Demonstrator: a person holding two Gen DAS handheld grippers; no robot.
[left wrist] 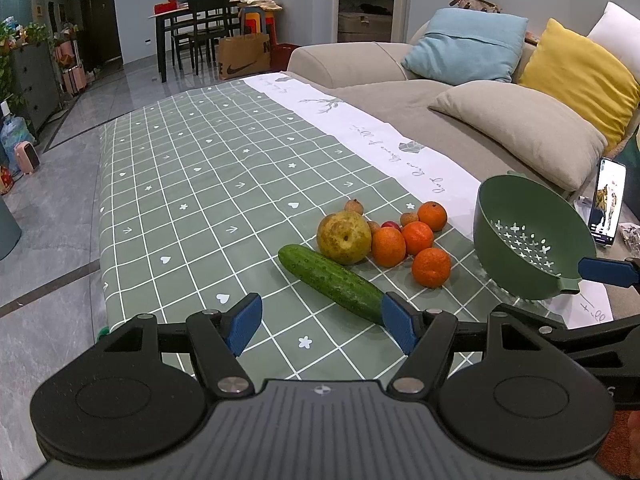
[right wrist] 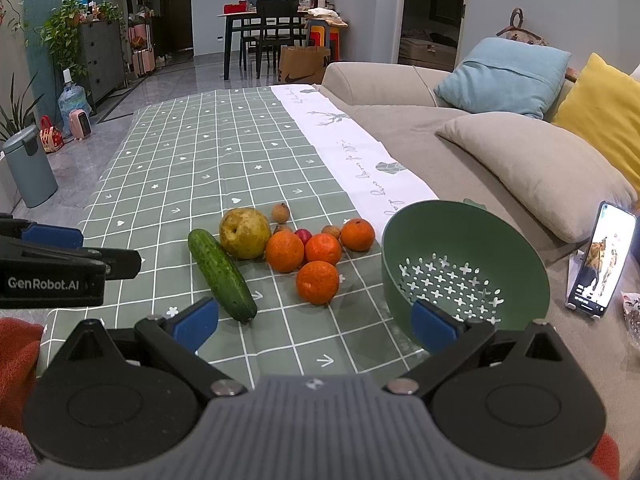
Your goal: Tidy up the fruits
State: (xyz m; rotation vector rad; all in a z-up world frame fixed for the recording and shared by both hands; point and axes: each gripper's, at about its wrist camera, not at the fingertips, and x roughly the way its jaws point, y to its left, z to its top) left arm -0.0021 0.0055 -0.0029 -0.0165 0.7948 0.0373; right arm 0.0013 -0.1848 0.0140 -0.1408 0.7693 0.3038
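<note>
Fruits all lie loose on the tabletop [right wrist: 168,184]: nothing sorted yet. Left gripper [left wrist: 322,326] and right gripper [right wrist: 316,322] hover spread and empty; beyond, cucumber [right wrist: 222,276], oranges [right wrist: 318,282], pear [right wrist: 245,233]; the green colander [right wrist: 464,272] holds nothing.

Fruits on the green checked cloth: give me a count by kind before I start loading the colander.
Oranges: 4
Pear: 1
Cucumber: 1
Small brown fruits, lychee-like: 3
Small red fruit, half hidden: 1
Total: 10, none yet in the green colander
</note>
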